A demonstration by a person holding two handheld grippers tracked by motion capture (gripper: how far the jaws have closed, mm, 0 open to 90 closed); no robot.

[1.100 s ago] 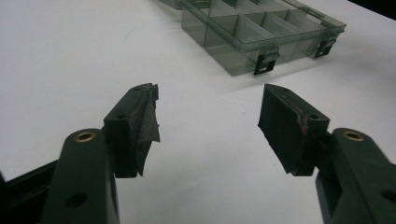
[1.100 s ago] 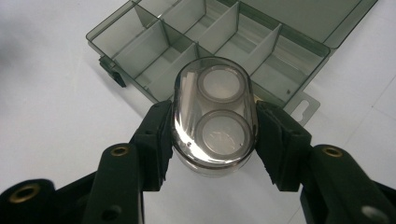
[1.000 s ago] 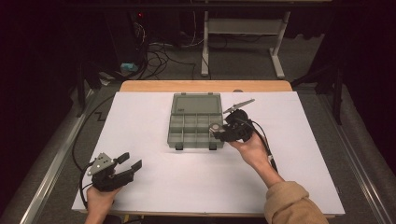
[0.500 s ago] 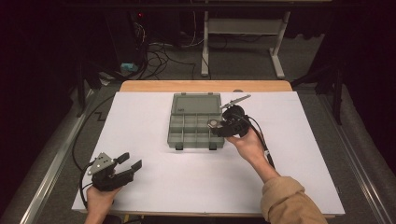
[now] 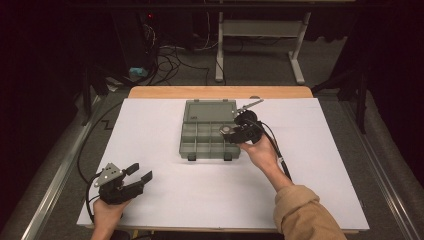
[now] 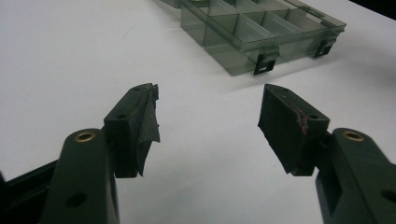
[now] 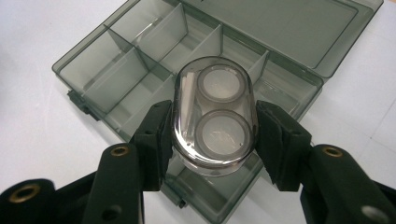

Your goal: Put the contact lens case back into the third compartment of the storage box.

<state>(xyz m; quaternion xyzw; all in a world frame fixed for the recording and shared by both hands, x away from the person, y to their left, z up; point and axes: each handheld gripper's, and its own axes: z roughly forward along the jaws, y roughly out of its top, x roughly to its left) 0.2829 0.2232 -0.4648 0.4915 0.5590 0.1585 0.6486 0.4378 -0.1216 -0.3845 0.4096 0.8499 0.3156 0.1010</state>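
Two hand-held grippers are at work over a white surface (image 5: 165,135), and I take them from the near edge outward. Closest to the person, the left hand-held gripper (image 5: 139,175) sits low at the near left corner, held in a hand (image 5: 107,215) that comes up from the bottom edge; a cable trails from it off the side. Its jaws stand wide apart with nothing between them, and in the left gripper view (image 6: 208,126) the worn black pads (image 6: 285,130) frame only bare white sheet, with the box further off beyond them.

Further out and to the right, a forearm in a tan sleeve (image 5: 305,212) reaches toward the middle of the surface. The right hand-held gripper (image 5: 231,134) hangs over the right side of the box. Its jaws are clamped about halfway open on a small clear oval case (image 7: 215,116), one pad pressing each long side. Inside the case show two round pale discs, one above the other. The case is held just above the compartments at the box's right end; I cannot tell whether it touches the dividers.

Beyond that lies the grey translucent compartment box (image 5: 202,140) itself, open, with its lid (image 5: 210,110) laid flat behind it toward the wooden far edge of the surface.
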